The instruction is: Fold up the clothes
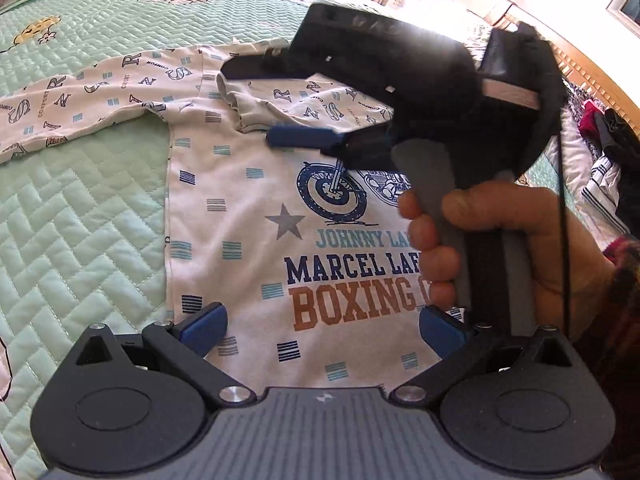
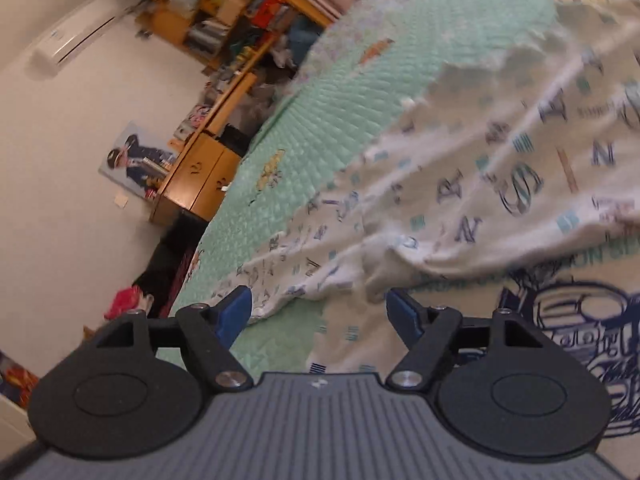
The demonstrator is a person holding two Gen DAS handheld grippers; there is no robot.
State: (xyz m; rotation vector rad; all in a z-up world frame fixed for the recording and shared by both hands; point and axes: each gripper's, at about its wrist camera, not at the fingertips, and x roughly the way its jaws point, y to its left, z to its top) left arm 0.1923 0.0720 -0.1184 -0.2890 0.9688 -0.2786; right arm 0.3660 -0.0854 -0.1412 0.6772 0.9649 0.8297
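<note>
Shirt (image 1: 248, 216), white with small striped blocks, a printed motorcycle and the words "BOXING" and "MARCEL", is spread flat on a mint-green quilted bedspread (image 1: 80, 208). Its lettered sleeve (image 1: 80, 100) is stretched out to the left, and the other sleeve (image 1: 320, 100) is seen folded inward across the chest, near the collar. The left hand-held gripper (image 1: 322, 330) is held above the lower part of the shirt with its blue pads spread wide and nothing between them. The right hand-held gripper (image 1: 260, 100) is seen from the left wrist view over the folded sleeve, gripped by a hand (image 1: 500, 248) at its grey handle; its two blue fingers are parted, with no cloth pinched. In the right wrist view, the right hand-held gripper (image 2: 320, 316) is shown released, the blurred sleeve lying just beyond its fingertips. A wooden shelf (image 2: 240, 4) and cabinet (image 2: 196, 184) are visible past the bed's edge.
</note>
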